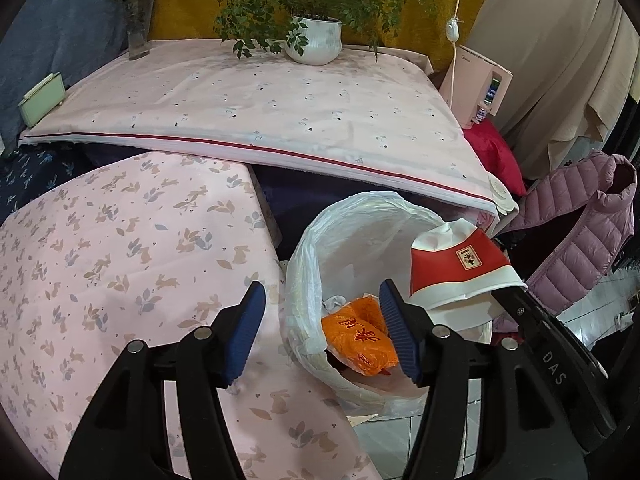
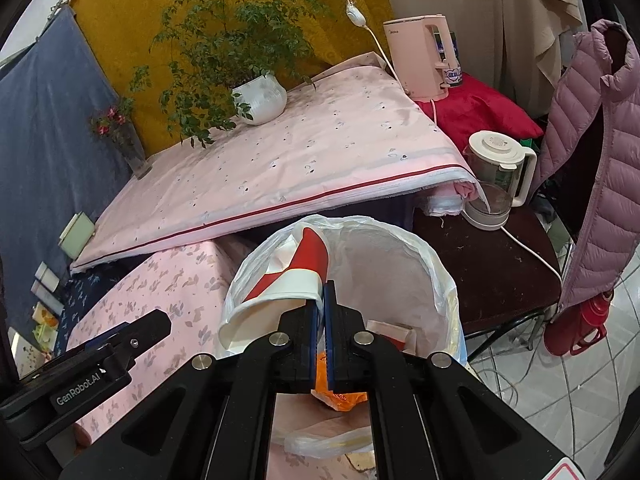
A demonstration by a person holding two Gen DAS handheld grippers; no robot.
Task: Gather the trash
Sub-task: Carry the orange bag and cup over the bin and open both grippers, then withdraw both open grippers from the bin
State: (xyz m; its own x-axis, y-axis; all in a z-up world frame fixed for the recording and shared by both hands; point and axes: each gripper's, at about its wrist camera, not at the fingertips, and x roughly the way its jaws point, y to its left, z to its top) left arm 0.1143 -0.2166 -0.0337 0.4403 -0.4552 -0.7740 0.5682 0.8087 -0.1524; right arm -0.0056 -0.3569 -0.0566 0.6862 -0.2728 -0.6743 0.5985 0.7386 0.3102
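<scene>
Right hand-held gripper (image 2: 323,300) pinches the crushed paper cup (image 2: 280,280) by its rim over the bin (image 2: 400,240); flimsy and light, so the rim's best. Left hand-held gripper (image 1: 322,332) hangs open, empty.

My left gripper (image 1: 322,332) low in left wrist frame, over near rim of bin (image 1: 308,248) at lower centre. Wrapper (image 1: 358,338) inside bin, between my left fingers, untouched. Paper cup (image 1: 456,268) right of it, above bin's right rim, pinched in my right gripper (image 2: 323,312). Patterned cloth (image 1: 120,260) left of bin. Table (image 1: 248,108) behind bin, across upper frame: potted plant (image 1: 314,40) at back centre, vase (image 1: 138,36) back left. Jacket (image 1: 580,232) right of bin.
</scene>
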